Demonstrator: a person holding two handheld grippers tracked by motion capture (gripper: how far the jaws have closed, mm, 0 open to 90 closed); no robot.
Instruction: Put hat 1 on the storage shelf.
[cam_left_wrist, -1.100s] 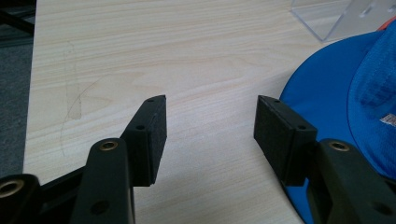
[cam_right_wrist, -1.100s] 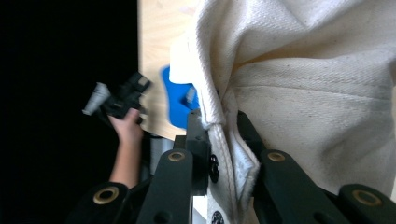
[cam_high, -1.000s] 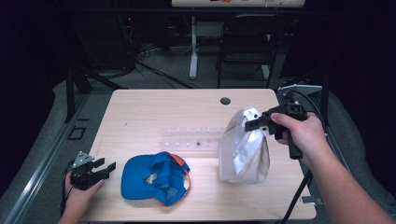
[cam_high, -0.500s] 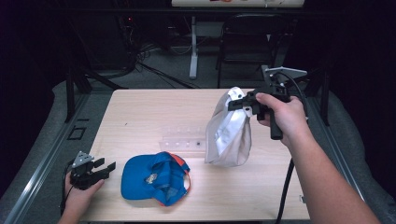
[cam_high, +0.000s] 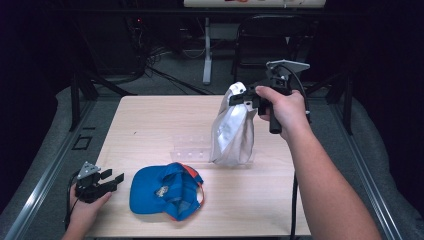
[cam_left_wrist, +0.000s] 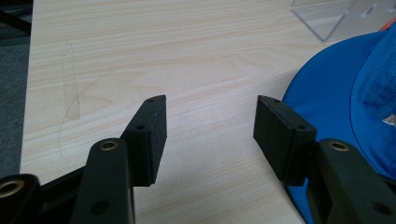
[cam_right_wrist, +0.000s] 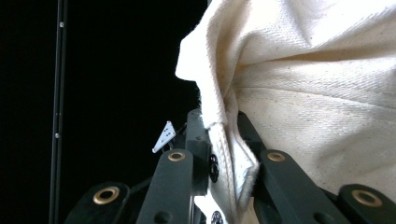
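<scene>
Currently right gripper (cam_high: 243, 96) is clamped on the white cloth bag (cam_high: 231, 132), hanging above the table (cam_high: 150, 125); left gripper (cam_high: 111, 181) gapes empty beside the blue cap (cam_high: 162, 190).

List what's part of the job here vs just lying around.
In the job:
- white cloth bag, hanging above the table
- right gripper, shut on the bag's top edge

Lying about:
- blue cap, near table edge
- clear stand, behind the cap
- small dark disc, far side
- left gripper, open, beside the cap
</scene>
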